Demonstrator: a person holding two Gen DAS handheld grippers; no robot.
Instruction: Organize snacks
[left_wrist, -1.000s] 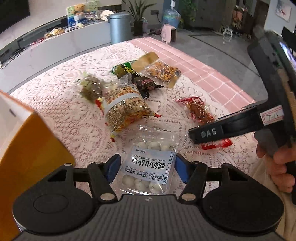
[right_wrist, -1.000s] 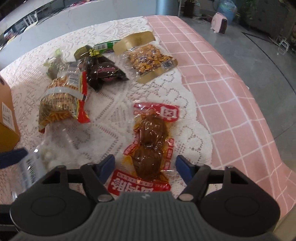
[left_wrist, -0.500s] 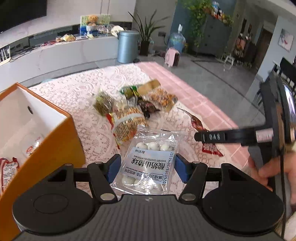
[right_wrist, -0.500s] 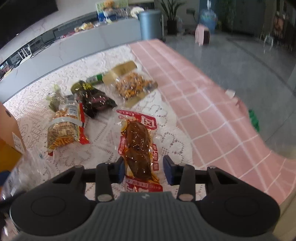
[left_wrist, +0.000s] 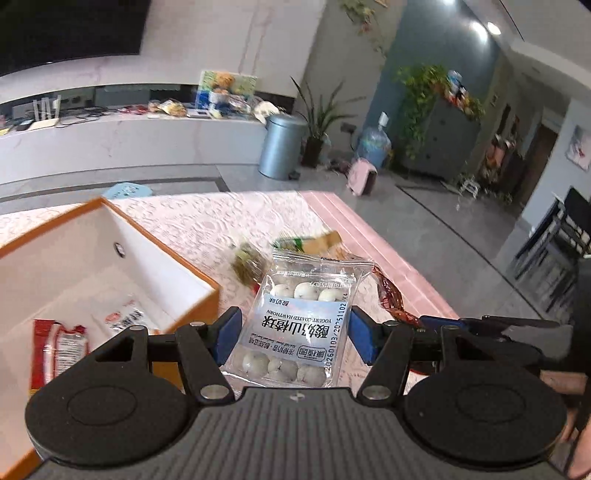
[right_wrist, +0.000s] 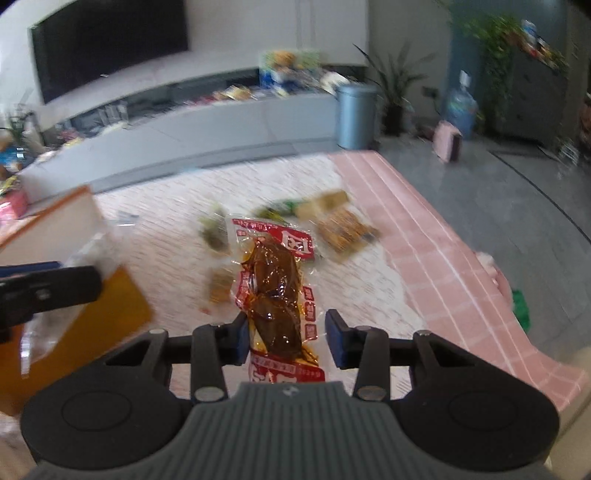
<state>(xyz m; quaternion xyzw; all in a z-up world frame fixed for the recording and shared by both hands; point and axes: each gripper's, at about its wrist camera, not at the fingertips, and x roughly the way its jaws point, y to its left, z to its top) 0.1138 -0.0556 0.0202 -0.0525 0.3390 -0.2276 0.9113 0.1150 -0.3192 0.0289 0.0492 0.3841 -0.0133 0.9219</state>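
My left gripper (left_wrist: 295, 338) is shut on a clear bag of yogurt hawthorn balls (left_wrist: 301, 319) and holds it in the air just right of the open orange box (left_wrist: 110, 258). The box holds a red packet (left_wrist: 59, 350) and a white one (left_wrist: 127, 319). My right gripper (right_wrist: 288, 338) is shut on a red packet of brown braised meat (right_wrist: 275, 284), lifted above the table. The orange box (right_wrist: 74, 258) and the left gripper (right_wrist: 44, 290) show at the left of the right wrist view.
Several snack bags lie on the lace cloth: a nut pack (right_wrist: 341, 225), a green pack (left_wrist: 247, 264) and a yellow-red pack (right_wrist: 219, 284). The pink checked table edge (right_wrist: 461, 280) runs on the right. The right gripper (left_wrist: 498, 326) is beside my left one.
Both grippers have risen from the table with their packets. The right gripper closed on the meat packet. The left gripper has tilted up and moved towards the orange box.
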